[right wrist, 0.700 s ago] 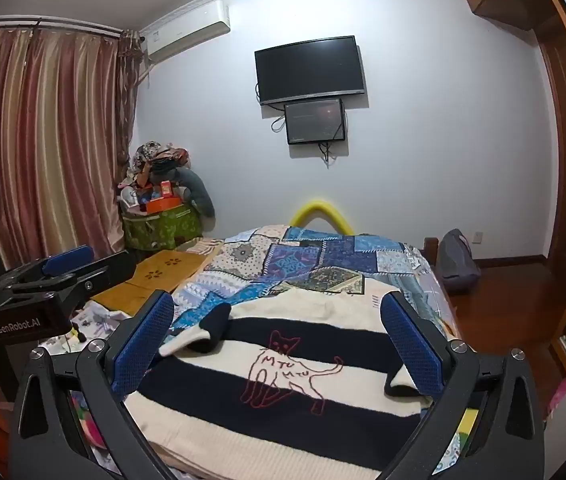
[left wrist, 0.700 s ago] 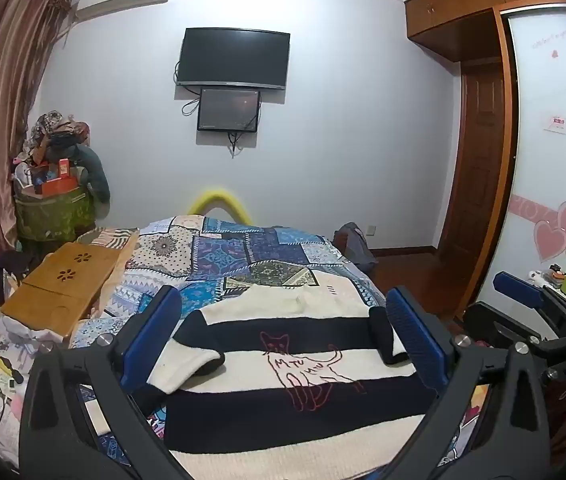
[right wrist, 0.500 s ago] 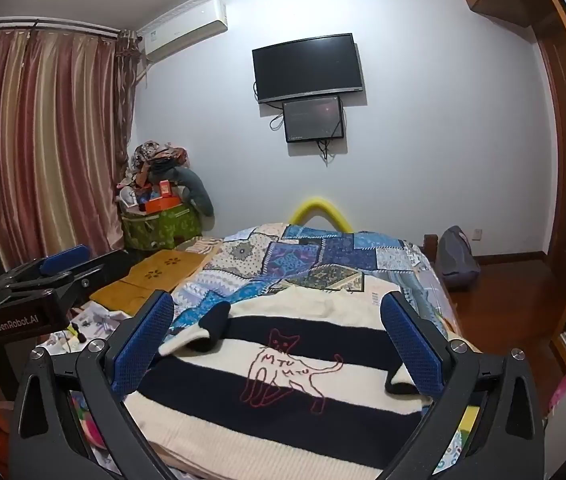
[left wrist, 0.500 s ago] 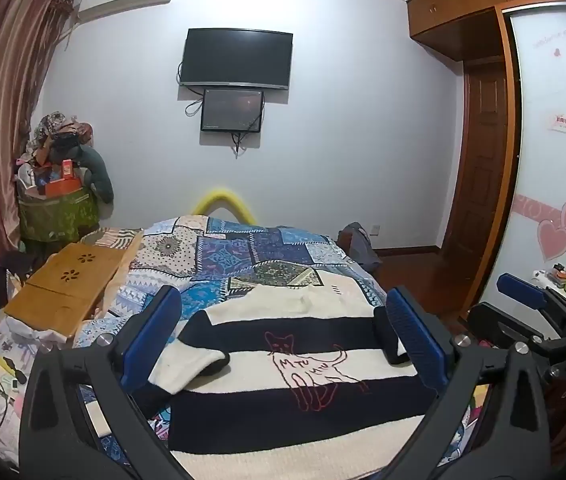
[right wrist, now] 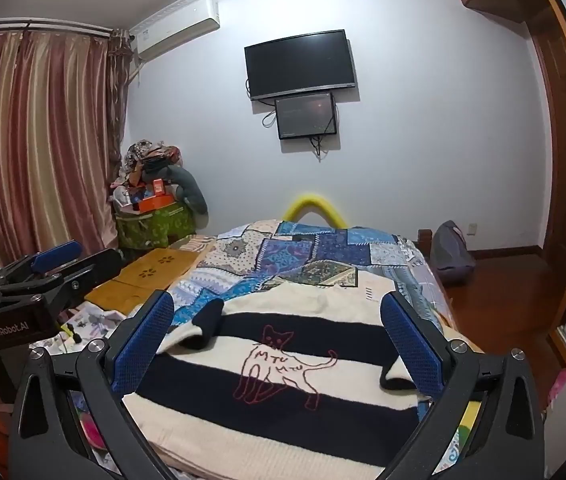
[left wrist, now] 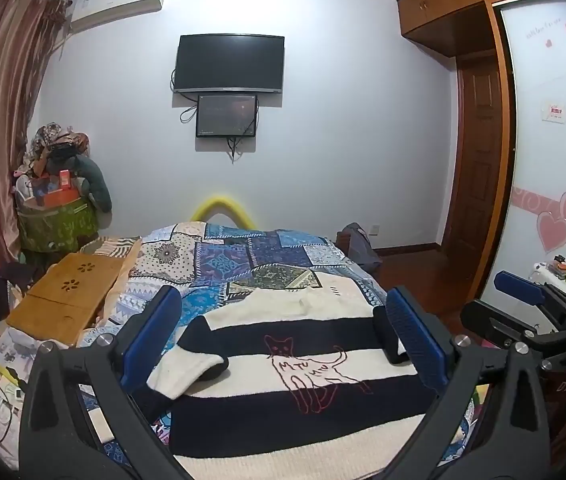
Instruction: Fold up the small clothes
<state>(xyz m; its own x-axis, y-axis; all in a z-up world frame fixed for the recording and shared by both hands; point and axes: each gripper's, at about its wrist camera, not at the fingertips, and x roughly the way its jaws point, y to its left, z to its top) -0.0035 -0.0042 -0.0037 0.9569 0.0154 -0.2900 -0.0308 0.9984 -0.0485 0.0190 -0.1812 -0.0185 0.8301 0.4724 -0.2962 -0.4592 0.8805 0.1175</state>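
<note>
Patchwork bed; striped sweater below spread left tongs, right tongs.

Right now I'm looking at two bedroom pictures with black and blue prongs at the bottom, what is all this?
Those prongs are hand-held grippers; a person carries one in each hand, each with a camera looking along its fingers. One picture comes from the left gripper, the other from the right gripper. Both stand wide open and hold nothing. Below them a striped sweater with a red cat outline lies flat, sleeves folded in, on a patchwork quilt covering the bed.
</note>
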